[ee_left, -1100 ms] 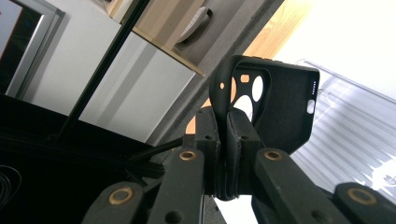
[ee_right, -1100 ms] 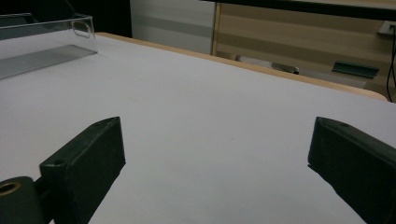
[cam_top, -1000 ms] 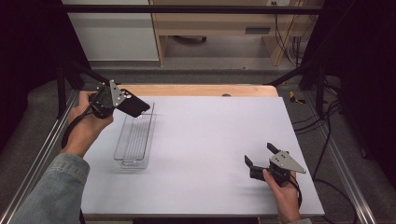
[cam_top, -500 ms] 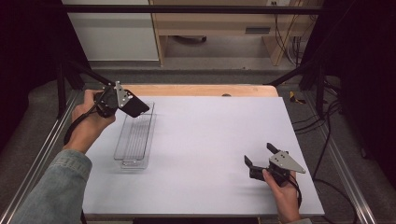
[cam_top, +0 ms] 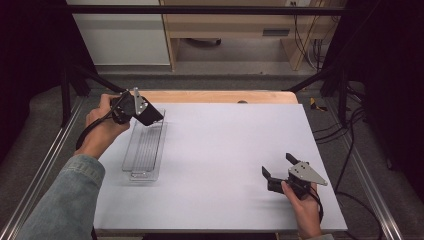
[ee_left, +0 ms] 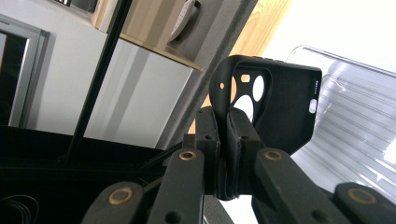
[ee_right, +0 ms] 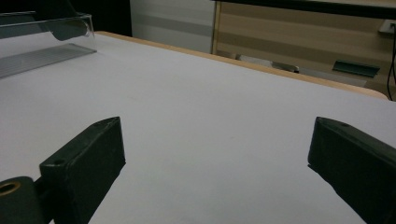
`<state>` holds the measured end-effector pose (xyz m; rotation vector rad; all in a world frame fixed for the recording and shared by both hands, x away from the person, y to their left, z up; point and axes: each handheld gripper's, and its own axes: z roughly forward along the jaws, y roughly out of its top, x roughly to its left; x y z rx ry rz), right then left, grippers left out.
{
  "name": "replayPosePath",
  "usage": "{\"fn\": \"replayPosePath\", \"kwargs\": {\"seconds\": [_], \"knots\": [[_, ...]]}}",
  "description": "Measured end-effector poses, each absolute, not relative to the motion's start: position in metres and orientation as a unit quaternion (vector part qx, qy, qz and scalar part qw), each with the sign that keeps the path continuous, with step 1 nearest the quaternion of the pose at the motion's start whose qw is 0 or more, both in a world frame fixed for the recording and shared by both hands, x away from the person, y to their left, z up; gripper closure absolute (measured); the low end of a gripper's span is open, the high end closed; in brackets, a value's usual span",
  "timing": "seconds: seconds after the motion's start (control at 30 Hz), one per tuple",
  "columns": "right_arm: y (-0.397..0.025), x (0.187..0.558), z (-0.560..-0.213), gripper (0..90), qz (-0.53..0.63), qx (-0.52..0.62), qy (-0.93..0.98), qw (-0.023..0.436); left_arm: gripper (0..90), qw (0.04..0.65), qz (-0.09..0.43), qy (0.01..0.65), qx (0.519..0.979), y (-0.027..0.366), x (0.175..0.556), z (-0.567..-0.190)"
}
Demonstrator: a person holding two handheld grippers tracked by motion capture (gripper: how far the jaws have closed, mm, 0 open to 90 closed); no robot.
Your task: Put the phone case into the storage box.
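A black phone case (cam_top: 150, 115) (ee_left: 280, 107) hangs above the far end of a clear plastic tray (cam_top: 145, 147) (ee_left: 355, 140) at the table's left. My left gripper (cam_top: 134, 109) (ee_left: 223, 135) is shut on the case's edge, beside the camera cut-outs. Near the front right of the white table my right gripper (cam_top: 277, 167) (ee_right: 215, 163) stands open, its jaws wide apart with nothing between them. The tray (ee_right: 42, 42) also appears far off in the right gripper view, with the dark case (ee_right: 67, 28) above it.
A wooden strip (cam_top: 215, 96) edges the table's far side. Beyond it stand a white cabinet (cam_top: 120, 35) and a wooden bench (cam_top: 235, 30). Metal rails (cam_top: 45, 165) run along both sides, and cables (cam_top: 350, 135) trail at the right.
The left hand has carried the phone case slightly right and toward the tray's far end. The right gripper has stayed where it was.
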<state>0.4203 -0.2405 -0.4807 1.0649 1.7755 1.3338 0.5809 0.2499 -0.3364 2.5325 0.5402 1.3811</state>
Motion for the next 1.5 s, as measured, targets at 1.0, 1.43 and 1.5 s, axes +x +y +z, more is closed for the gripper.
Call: {"fn": "replayPosePath", "kwargs": {"seconds": [1.0,1.43,1.5], "knots": [[-0.241,0.42,-0.481,4.1,0.511,0.408,0.68,0.332,84.2,0.09,0.467,0.169,0.863,0.243,0.587,-0.337],[-0.241,0.42,-0.481,4.2,0.511,0.407,0.68,0.332,84.2,0.074,0.47,0.152,0.866,0.237,0.586,-0.339],[-0.241,0.42,-0.481,4.2,0.511,0.407,0.68,0.332,84.1,0.073,0.469,0.15,0.867,0.237,0.586,-0.34]]}}
